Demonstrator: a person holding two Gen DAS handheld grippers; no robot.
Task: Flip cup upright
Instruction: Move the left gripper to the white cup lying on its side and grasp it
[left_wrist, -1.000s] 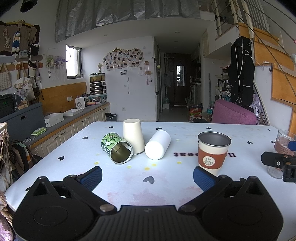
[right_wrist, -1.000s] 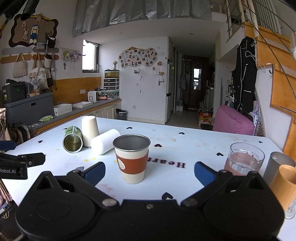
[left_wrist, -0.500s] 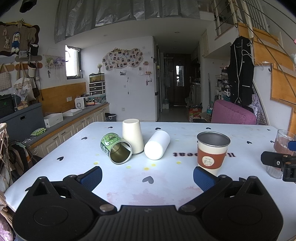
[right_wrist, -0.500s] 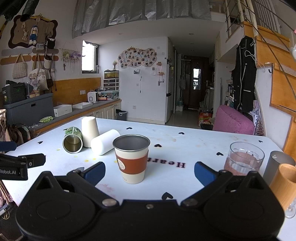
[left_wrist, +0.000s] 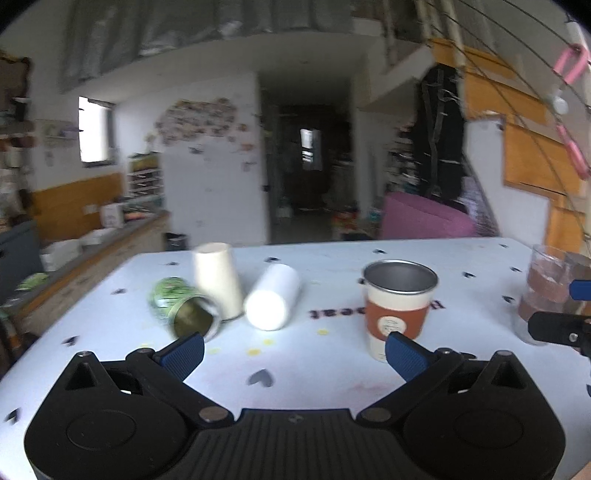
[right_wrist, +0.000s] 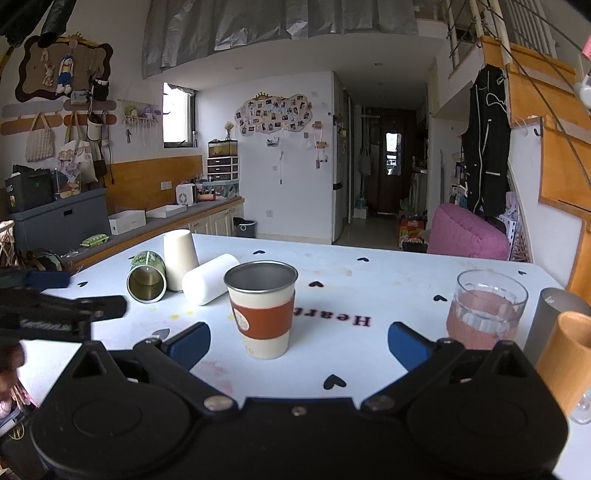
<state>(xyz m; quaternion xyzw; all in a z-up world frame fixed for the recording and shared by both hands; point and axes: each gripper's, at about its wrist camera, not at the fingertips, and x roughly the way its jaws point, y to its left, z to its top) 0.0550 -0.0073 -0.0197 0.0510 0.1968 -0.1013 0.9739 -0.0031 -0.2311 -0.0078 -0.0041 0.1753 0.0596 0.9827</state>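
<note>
Left wrist view, blurred: left gripper (left_wrist: 293, 350) spread wide and empty over the table (left_wrist: 332, 369), green tin cup (left_wrist: 184, 310) and white cup (left_wrist: 271, 301) on their sides ahead, cream cup (left_wrist: 218, 280) upside down between, sleeved cup (left_wrist: 399, 306) already upright. Right wrist view: right gripper (right_wrist: 298, 341) likewise gaping, holding nothing, sleeved cup just ahead. Nothing gripped, flipping not yet begun, by the look of it.

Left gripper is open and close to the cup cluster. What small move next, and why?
Probably ease the left gripper forward-left toward the white cup lying on its side: its jaws are open and empty, and the sleeved cup already stands upright.
</note>
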